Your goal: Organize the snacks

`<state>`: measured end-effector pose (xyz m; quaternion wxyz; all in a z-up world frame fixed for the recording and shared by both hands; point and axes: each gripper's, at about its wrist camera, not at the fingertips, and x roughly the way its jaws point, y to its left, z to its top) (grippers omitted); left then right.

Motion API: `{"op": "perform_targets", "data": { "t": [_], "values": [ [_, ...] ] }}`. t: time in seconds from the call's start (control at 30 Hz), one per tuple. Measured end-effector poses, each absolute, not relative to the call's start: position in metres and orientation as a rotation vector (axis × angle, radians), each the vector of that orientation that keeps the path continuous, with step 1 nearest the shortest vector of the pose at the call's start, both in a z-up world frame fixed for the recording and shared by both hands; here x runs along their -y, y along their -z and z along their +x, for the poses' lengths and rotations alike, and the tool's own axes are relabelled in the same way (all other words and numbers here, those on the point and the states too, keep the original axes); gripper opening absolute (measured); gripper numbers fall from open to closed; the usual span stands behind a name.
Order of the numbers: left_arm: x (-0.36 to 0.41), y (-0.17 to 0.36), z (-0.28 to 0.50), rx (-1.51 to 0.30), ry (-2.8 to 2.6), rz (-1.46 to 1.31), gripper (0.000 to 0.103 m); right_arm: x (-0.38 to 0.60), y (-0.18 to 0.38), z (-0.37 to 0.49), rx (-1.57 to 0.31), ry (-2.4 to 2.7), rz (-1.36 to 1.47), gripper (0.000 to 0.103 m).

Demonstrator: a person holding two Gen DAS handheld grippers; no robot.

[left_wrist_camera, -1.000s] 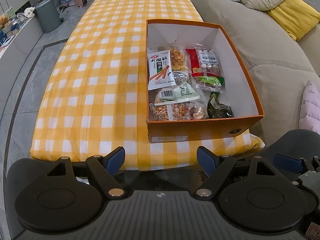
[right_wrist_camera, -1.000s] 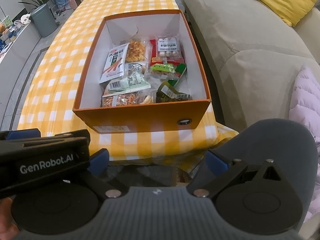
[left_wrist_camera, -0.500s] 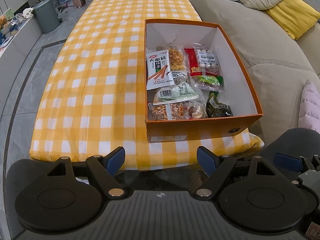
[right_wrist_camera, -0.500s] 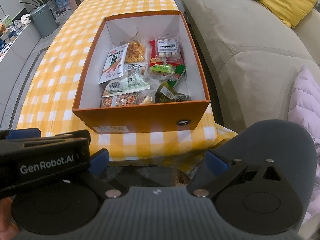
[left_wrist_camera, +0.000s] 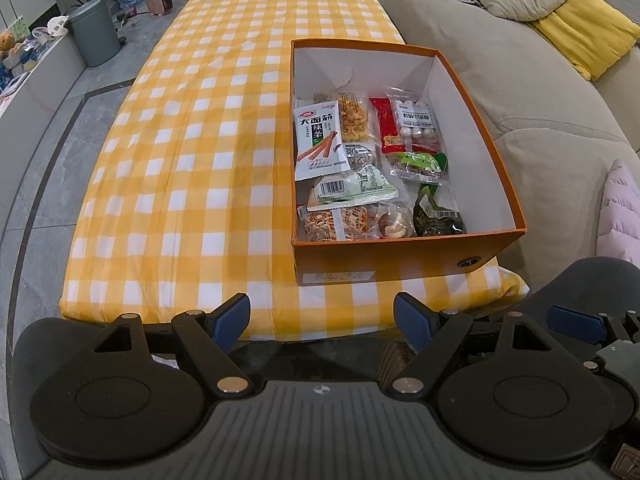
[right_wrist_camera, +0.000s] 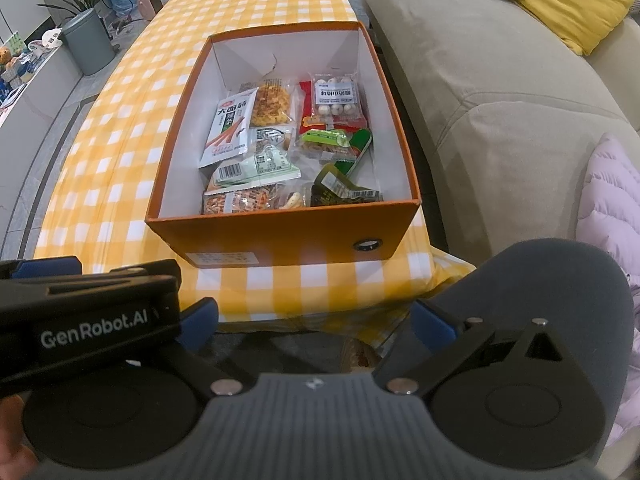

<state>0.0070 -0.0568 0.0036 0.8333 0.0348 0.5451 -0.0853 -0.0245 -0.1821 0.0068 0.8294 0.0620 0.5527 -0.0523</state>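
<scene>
Snack packets (left_wrist_camera: 362,168) lying in a loose heap on the floor of the orange box (left_wrist_camera: 400,254), all toward its near-left part, right strip bare. White strip-snack packet (left_wrist_camera: 320,142) on top at the left, red packet (left_wrist_camera: 390,126) and ball-snack packet (left_wrist_camera: 414,120) farther back, dark green packet (left_wrist_camera: 436,216) against the near wall. Nothing out on the checked desk (left_wrist_camera: 192,152) left of the box. Judged: either barely begun or packing finished; sorting inside the box not apparent.

Left claw (left_wrist_camera: 322,318) spread wide, empty, short of the box, off the near desk edge. Right claw (right_wrist_camera: 316,320) likewise wide, gripping nothing, well short of the box front. Sofa (left_wrist_camera: 520,80) right of the box.
</scene>
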Motion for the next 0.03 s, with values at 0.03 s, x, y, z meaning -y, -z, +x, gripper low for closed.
{"op": "perform_targets", "data": {
  "t": [0.03],
  "values": [
    [0.0567,-0.0036,0.007,-1.155,0.181,0.073,0.095,0.182,-0.0068,-0.0247,-1.173,0.111,0.132,0.1]
  ]
}}
